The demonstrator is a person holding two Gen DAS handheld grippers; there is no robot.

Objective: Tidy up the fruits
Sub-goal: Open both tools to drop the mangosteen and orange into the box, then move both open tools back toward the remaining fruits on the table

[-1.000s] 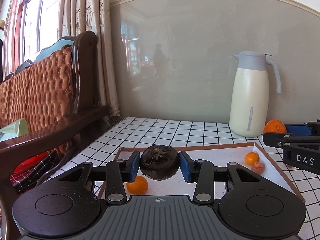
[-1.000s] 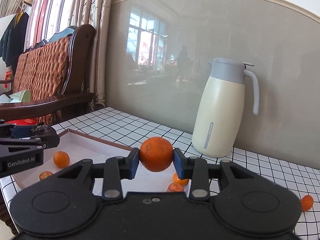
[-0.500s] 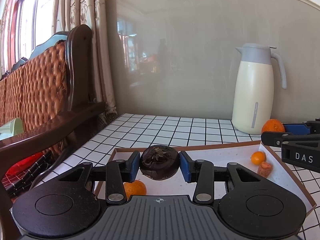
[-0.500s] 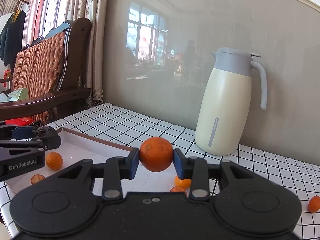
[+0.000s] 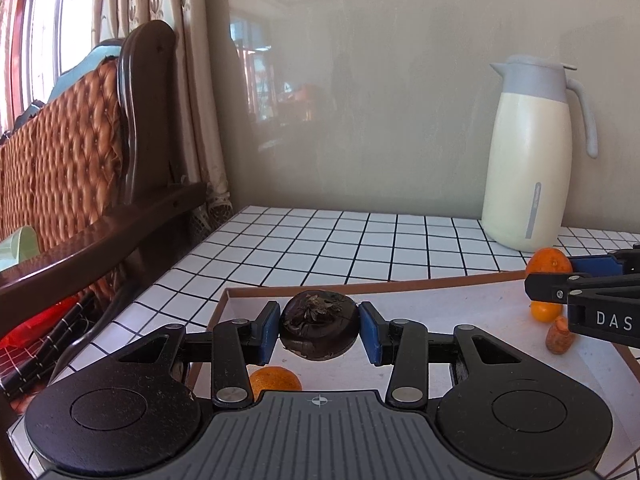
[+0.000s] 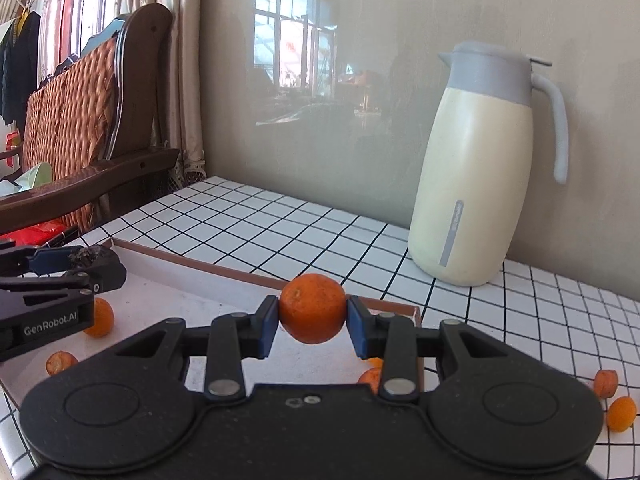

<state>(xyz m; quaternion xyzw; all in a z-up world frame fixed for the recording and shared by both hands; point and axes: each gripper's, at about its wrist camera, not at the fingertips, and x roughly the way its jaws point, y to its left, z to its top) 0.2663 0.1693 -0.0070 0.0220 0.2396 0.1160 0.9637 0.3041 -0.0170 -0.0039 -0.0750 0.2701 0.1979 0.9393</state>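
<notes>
While the left wrist view looks along its own tool, the left gripper [image 5: 319, 330] sits low in the centre of the frame, its two blue pads clamped on one dark brown, rounded fruit [image 5: 319, 330] with a wrinkled, dried crown on top. Beneath it lies a shallow white tray [image 5: 460, 304] with a thin brown rim, resting on a white tabletop [image 5: 320, 240] crossed by black grid lines. Two small orange fruits show on the tray: one [image 5: 275, 378] at lower centre, partly behind the gripper body, and one [image 5: 545, 310] at the right edge. Just below that one lies a single shrivelled orange piece [image 5: 559, 338]. At the far right the right gripper [image 5: 550, 266] enters, closed on a round orange [image 5: 549, 262]. One cream, smooth thermos jug [image 5: 528, 160] with a grey lid and handle stands at upper right. A quilted brown sofa [image 5: 72, 152] with dark wood arms fills the left.

Seen from the right wrist view, the right gripper [image 6: 313, 314] holds the dimpled orange [image 6: 313, 308] between its blue pads at centre, above the tray's [image 6: 192, 304] far rim. The left gripper [image 6: 94, 258] comes in from the left edge with the dark fruit [image 6: 90, 255]. One small orange fruit [image 6: 100, 318] and one shrivelled piece [image 6: 60, 362] lie on the tray at lower left. Off the tray at lower right rest two more small orange fruits [image 6: 621, 414] [image 6: 606, 383] on the grid tabletop [image 6: 280, 236]. The jug [image 6: 476, 176] stands at the right.
</notes>
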